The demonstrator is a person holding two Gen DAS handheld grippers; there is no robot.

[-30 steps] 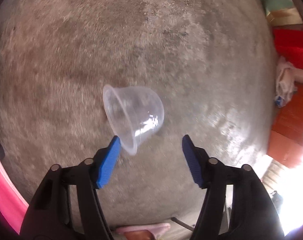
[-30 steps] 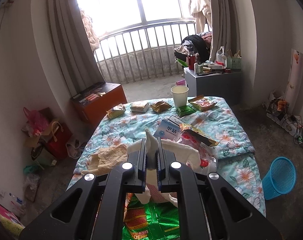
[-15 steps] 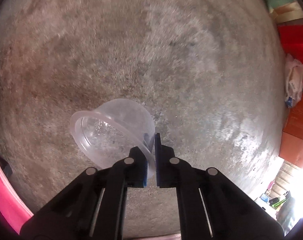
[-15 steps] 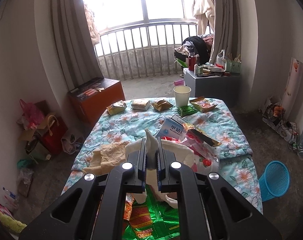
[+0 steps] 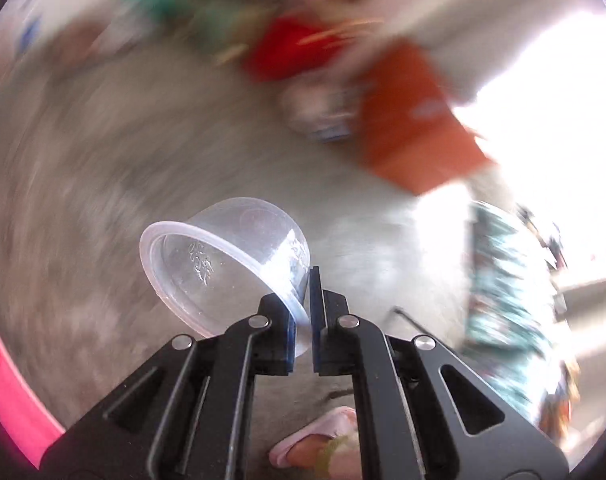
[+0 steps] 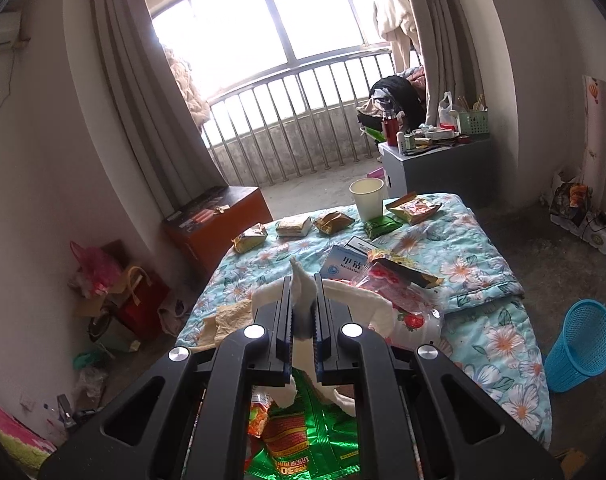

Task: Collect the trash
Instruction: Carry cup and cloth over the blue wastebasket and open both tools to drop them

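Now your left gripper (image 5: 302, 312) has its fingers pinching the rim and wall of the clear plastic cup (image 5: 227, 256), which sticks out toward ten o'clock, its open mouth tilted back at the camera, above the grey floor (image 5: 103, 168). Everything behind it is smeared with motion blur: an orange box (image 5: 415, 120) at one o'clock, something red (image 5: 291, 52) at twelve, a pink curved edge (image 5: 7, 376) at eight o'clock. I cannot tell what those blurred shapes at the top are.

Over on the right wrist view, your right gripper (image 6: 303, 320) has its fingers pressed onto a white tissue (image 6: 302, 284), a twist of it poking up between the tips and more hanging down below. Under the fingers, at six o'clock, sits a green snack wrapper (image 6: 303, 436). Ahead lies the floral bed (image 6: 463, 248), strewn with trash: snack packets (image 6: 335, 222) in a row near its far edge, a paper cup (image 6: 367, 198) standing upright at twelve o'clock, a blue-and-white box (image 6: 345, 266) just beyond your fingertips, a red-printed plastic bag (image 6: 403, 308) beside it at two o'clock. The blue wastebasket (image 6: 583, 344) stands on the floor at three o'clock, apart from the bed.
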